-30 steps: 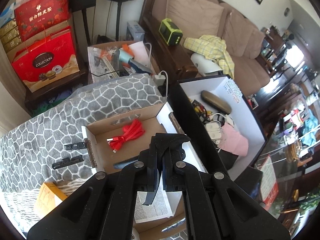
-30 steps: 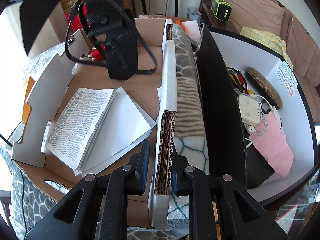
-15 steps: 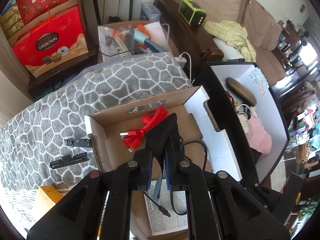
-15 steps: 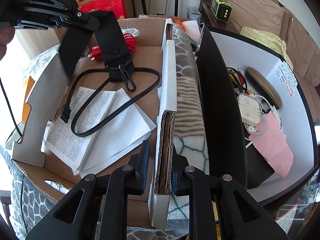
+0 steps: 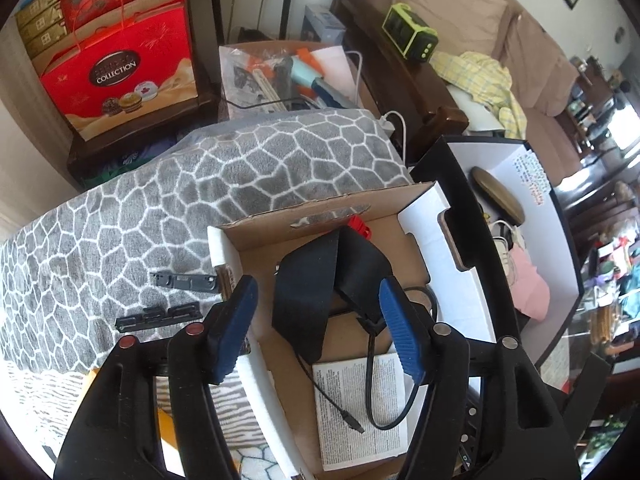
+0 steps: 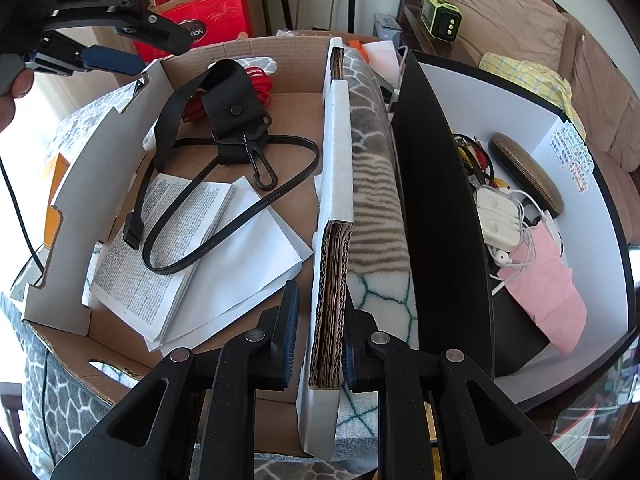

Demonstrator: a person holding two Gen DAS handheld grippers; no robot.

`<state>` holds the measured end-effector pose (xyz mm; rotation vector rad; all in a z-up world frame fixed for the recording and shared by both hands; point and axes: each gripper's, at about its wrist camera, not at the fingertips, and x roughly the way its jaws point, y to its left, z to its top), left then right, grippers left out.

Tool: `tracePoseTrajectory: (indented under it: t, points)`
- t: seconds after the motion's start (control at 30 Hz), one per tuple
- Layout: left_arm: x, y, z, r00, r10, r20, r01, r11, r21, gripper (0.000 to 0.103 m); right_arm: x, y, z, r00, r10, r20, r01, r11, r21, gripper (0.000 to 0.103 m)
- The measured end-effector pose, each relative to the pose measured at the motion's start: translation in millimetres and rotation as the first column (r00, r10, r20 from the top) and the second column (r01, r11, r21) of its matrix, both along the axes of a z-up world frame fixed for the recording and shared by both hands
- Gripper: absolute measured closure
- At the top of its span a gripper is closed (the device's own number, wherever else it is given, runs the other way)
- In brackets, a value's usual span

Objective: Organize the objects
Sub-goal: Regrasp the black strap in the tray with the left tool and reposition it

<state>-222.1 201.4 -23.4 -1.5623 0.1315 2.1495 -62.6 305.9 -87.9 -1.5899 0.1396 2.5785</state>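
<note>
— What are the things resting on?

— A surface draped in a gray blanket point(image 5: 280, 168) with a white cobble pattern.

— And directly on the blanket?

— An open cardboard box point(image 5: 328, 208), and just beside it on the right a black box point(image 6: 436, 216) with a white inside. Left of the cardboard box lie two small black plastic strips point(image 5: 184, 280), a little apart, and nearer the camera an orange packet point(image 5: 166, 428).

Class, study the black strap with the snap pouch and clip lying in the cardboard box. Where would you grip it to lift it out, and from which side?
Grip the folded pouch of the black strap, coming from above. It is the thickest, raised part, standing off the cardboard box floor, so jaws can close across it. The thin loop lies flat on the open booklet and offers little to pinch.
</note>
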Motion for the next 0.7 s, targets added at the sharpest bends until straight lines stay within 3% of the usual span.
tracePoseTrajectory:
  t: [0.23,0.47,0.7]
  points:
    - [26.5,0.0,6.5,0.996,-0.09,-0.01,0.09,0.996,-0.003,0.04,0.0,0.1,0.0,1.0,0.0,0.0,0.0,1.0,0.0,0.084]
    - [56.6,30.0,-9.8,0.978,-0.208,-0.008,0.207,0.973,-0.101,0.064,0.3,0.2,-0.1,1.0,-0.001,0.0,0.001,1.0,0.0,0.084]
    - [62.0,44.1,-29.1,0.973,-0.231,0.016,0.23,0.962,-0.147,0.068,0.1,0.1,0.0,1.0,0.0,0.001,0.0,1.0,0.001,0.084]
